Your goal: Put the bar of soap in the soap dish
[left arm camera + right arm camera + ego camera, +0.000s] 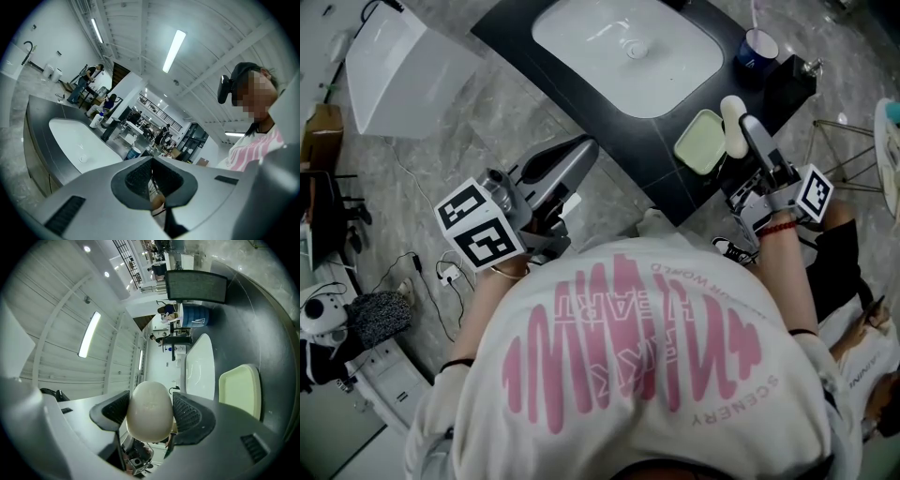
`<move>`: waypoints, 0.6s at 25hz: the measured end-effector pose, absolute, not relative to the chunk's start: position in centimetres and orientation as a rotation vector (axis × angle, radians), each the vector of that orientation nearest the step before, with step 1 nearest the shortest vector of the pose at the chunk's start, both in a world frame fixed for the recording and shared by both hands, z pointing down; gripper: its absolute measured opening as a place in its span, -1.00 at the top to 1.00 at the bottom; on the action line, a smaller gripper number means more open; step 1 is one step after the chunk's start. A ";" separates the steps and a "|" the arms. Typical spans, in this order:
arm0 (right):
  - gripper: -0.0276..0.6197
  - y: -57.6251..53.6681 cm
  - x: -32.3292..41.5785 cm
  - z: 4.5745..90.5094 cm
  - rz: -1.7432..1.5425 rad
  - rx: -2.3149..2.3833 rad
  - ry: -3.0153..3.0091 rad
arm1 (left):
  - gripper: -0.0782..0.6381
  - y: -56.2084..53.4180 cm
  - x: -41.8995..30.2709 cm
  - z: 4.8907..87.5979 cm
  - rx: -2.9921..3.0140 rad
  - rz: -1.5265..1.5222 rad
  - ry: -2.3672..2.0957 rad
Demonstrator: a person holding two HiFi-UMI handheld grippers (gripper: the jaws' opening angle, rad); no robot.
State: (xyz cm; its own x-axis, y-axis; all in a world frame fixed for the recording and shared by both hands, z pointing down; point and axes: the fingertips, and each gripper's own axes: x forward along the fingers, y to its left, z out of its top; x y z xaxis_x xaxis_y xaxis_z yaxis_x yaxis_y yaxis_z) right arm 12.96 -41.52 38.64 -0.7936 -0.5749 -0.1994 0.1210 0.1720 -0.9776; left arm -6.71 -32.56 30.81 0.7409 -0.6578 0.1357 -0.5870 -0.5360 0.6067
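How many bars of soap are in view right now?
1: the bar of soap is clamped in the right gripper, close by the soap dish. Others may be hidden.

The person wears a white T-shirt [637, 366] printed with pink wavy bars and pink lettering, a red bracelet [778, 228] and a black head-mounted camera [226, 89]. The left claw [577, 155] and right claw [752, 131] are silver-grey with black ribbed pads [190, 414]. Each carries a cube of black-and-white square markers [480, 225].
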 end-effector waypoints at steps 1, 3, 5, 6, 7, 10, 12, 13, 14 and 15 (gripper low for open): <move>0.00 -41.6 13.0 38.9 -1.682 -0.429 1.917 | 0.76 -32.6 -6.7 30.9 2.289 -0.147 -0.939; 0.00 -41.8 12.9 39.3 -1.697 -0.432 1.934 | 0.75 -32.8 -6.7 30.9 2.282 -0.152 -0.949; 0.00 -42.1 12.7 39.6 -1.706 -0.433 1.954 | 0.75 -32.9 -6.5 31.1 2.278 -0.152 -0.956; 0.00 -42.2 12.7 39.8 -1.713 -0.431 1.960 | 0.76 -33.0 -6.4 31.1 2.276 -0.153 -0.959; 0.00 -42.3 12.7 40.0 -1.720 -0.429 1.964 | 0.75 -33.1 -6.4 31.1 2.274 -0.155 -0.961; 0.00 -42.7 12.7 40.6 -1.732 -0.443 2.001 | 0.76 -33.3 -6.2 31.0 2.266 -0.168 -0.968; 0.00 -42.9 12.8 41.1 -1.738 -0.459 2.032 | 0.75 -33.5 -6.2 31.1 2.260 -0.176 -0.977; 0.00 -42.9 12.8 41.3 -1.744 -0.465 2.044 | 0.75 -33.7 -6.2 31.1 2.257 -0.180 -0.981; 0.00 -42.9 12.8 41.5 -1.749 -0.470 2.055 | 0.75 -33.8 -6.2 31.1 2.253 -0.186 -0.983; 0.00 -43.0 12.9 41.8 -1.753 -0.478 2.069 | 0.75 -33.8 -6.1 31.1 2.251 -0.190 -0.983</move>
